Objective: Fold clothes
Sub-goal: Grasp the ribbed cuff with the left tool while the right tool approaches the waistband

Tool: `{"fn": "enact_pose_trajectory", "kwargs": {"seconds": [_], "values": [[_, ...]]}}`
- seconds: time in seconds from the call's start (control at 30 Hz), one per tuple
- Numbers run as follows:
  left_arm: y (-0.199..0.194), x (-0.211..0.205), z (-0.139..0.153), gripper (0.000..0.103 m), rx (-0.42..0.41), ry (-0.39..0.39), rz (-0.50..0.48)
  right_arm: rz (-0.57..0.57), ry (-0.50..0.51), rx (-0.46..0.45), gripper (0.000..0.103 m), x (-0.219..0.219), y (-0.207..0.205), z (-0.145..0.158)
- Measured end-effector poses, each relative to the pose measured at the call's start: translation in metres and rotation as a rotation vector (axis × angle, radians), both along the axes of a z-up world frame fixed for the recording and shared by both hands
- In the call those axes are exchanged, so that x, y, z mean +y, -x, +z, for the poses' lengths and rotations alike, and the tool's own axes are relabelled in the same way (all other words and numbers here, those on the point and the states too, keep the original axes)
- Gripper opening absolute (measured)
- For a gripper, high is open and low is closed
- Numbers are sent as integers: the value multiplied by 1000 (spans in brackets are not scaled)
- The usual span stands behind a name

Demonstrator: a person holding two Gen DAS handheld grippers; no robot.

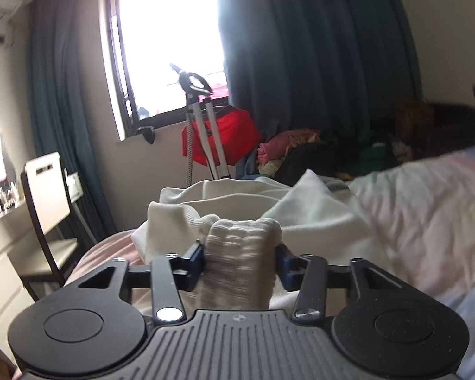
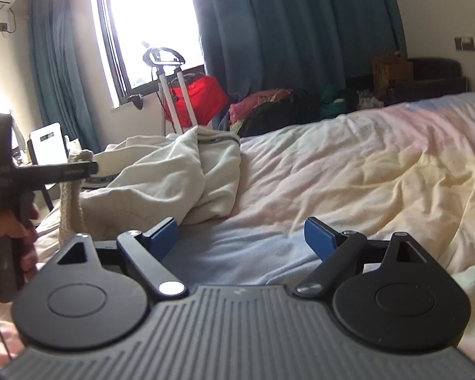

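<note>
Left wrist view shows the cream sweater (image 1: 237,202) lying crumpled on the bed (image 1: 427,209), and its ribbed hem (image 1: 240,253) is clamped between the blue fingers of the left hand-held gripper (image 1: 241,255). From the right wrist view, the sweater sits at the left, near side of the bed. The right hand-held gripper (image 2: 241,237) stands wide apart, holding nothing, above the quilt. Far behind are a red bag (image 2: 199,101) and blue curtains (image 2: 285,31).
</note>
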State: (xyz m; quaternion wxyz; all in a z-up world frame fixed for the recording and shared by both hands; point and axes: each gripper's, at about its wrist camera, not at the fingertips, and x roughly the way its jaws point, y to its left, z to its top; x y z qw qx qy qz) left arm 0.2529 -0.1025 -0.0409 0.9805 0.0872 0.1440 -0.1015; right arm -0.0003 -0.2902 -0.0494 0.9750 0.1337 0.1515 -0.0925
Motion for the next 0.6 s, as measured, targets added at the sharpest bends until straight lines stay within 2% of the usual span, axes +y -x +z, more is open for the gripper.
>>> {"fn": "enact_pose_trajectory", "kwargs": {"seconds": [0.03, 0.2, 0.3, 0.37, 0.47, 0.6], "values": [[2, 9, 11, 39, -1, 56, 8, -18, 25, -23, 88, 0, 1, 2], [59, 46, 66, 37, -64, 205, -54, -67, 73, -88, 88, -2, 10, 10], [106, 62, 93, 37, -116, 231, -143, -22, 13, -116, 88, -6, 14, 17], [138, 70, 102, 37, -132, 257, -198, 4, -36, -124, 88, -7, 19, 23], [183, 82, 113, 37, -159, 300, -269, 31, -50, -132, 88, -5, 33, 32], [221, 103, 101, 37, -146, 390, -281, 71, -82, -76, 88, 0, 46, 38]]}}
